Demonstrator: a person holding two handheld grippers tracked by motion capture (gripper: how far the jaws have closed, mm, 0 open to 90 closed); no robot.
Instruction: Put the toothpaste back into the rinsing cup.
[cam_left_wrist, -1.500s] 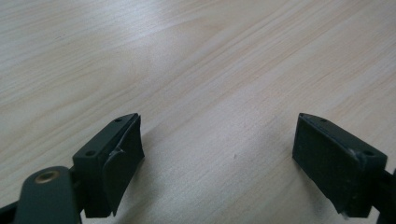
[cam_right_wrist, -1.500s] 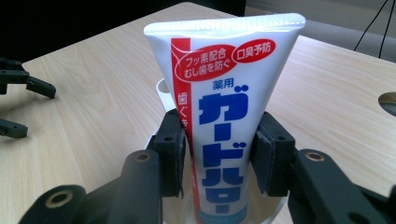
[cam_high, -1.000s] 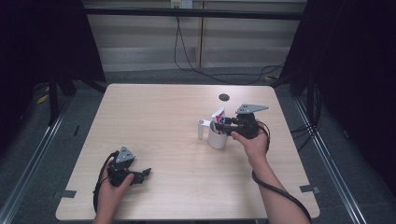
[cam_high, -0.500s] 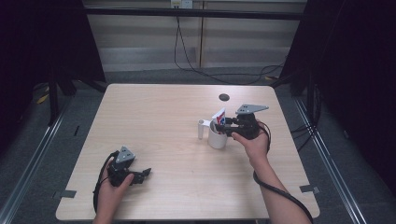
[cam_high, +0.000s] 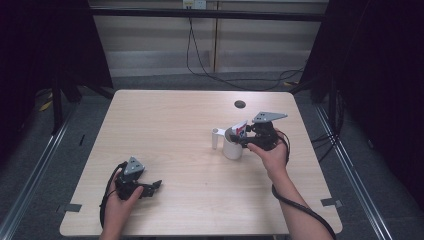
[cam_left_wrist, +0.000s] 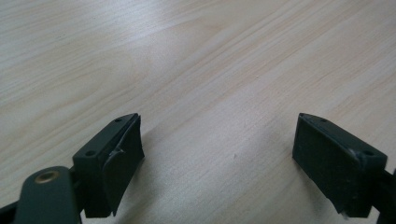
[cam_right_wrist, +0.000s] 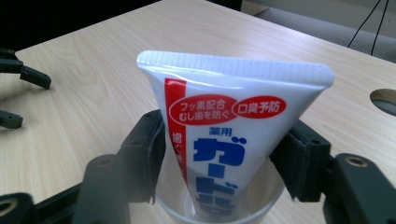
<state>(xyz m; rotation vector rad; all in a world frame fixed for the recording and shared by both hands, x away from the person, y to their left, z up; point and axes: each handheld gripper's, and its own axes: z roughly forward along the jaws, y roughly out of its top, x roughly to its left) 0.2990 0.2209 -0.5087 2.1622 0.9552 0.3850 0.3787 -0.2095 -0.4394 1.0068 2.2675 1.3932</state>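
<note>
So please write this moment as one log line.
right gripper: shut on toothpaste tube | tube: in white cup | left gripper: open, near table

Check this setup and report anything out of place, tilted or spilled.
Nothing spilled or damaged. The toothpaste tube stands cap-down in the white cup, crimped end up, leaning slightly, with the right gripper clamped on its sides. The left gripper rests open on the table.

The surface lies bare across its whole left and middle, so a tool could pass freely there. The obstacles cluster right of centre: a white cup with a toothpaste tube standing in it, and a small white upright piece just beside its left. A dark round hole sits near the far edge.
</note>
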